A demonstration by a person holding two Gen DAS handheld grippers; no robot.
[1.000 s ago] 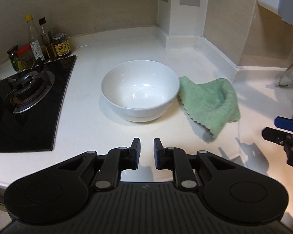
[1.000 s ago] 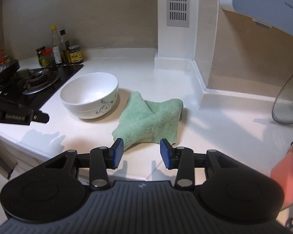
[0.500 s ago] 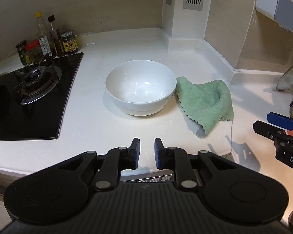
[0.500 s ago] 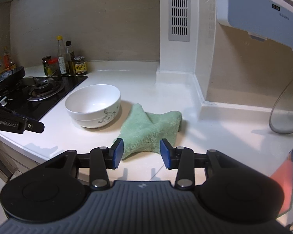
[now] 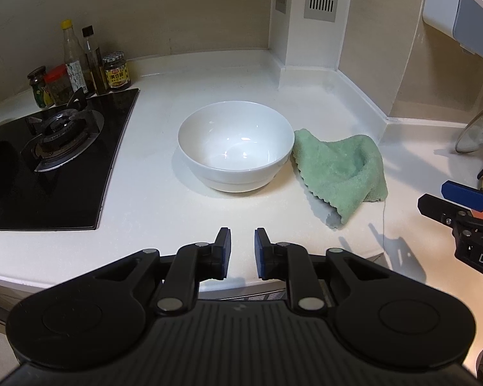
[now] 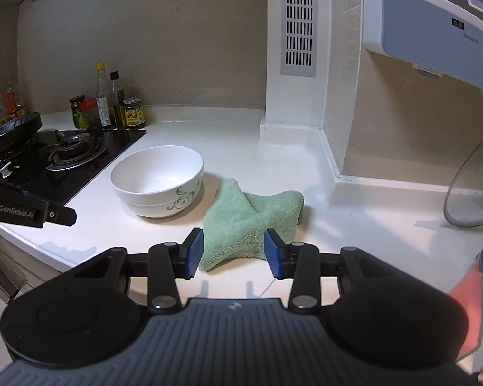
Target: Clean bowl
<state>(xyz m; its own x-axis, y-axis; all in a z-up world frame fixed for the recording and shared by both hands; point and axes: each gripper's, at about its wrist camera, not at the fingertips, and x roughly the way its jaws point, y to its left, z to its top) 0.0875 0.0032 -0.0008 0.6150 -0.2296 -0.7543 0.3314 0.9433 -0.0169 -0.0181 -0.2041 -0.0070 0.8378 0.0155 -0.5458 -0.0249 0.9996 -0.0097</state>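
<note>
- right gripper (image 6: 233, 249) hangs over the counter's (image 6: 354, 225) front edge, jaws parted and empty, the green cloth (image 6: 254, 222) lying just ahead between them, nearer this hand
- left gripper (image 5: 240, 251), jaws narrowly parted, holds nothing
- white bowl (image 5: 235, 144) stands upright mid-counter, ahead of it, cloth touching its right side
</note>
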